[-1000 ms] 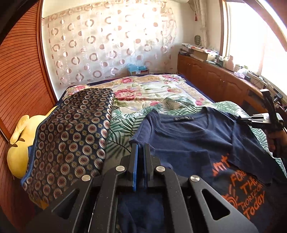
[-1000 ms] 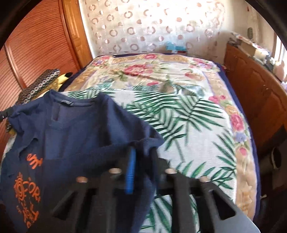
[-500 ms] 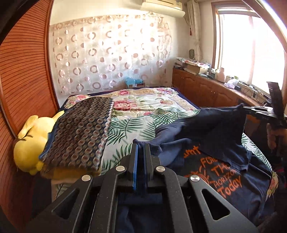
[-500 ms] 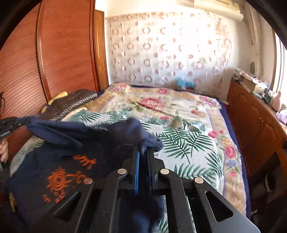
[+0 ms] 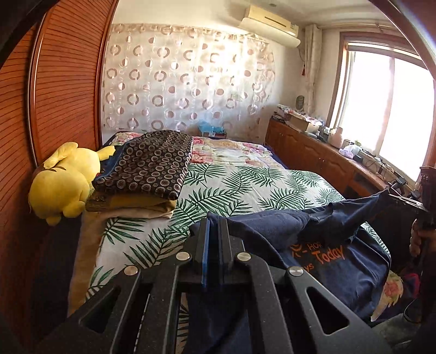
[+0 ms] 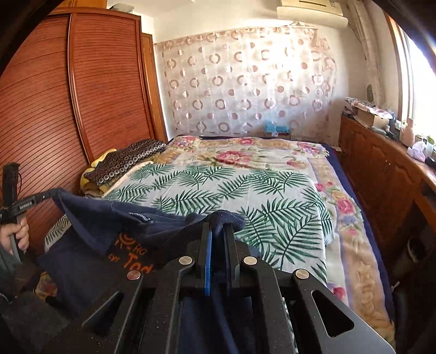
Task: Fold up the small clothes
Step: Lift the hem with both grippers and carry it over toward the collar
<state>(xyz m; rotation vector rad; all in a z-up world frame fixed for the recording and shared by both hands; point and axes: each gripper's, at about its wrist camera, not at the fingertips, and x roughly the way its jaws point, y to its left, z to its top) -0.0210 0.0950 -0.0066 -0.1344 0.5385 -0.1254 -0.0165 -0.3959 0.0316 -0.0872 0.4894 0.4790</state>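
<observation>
A navy T-shirt (image 5: 338,261) with orange lettering hangs bunched above the bed's near edge, two corners lifted.

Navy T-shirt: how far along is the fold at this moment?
Done: nothing looks finished. In hand: the left gripper and right gripper each pinch the navy T-shirt, its top edge folded over above the orange print. Left: laying it on the bed and completing the folds.

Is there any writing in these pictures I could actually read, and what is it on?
"Today": orange print on the navy T-shirt, fully shown in the left view.
"-HOR": above it, cut off by a fold.
"ys": before "Today", the rest hidden.
Neck label of the shirt: too small to read.
Air conditioner badge: too blurred.
</observation>
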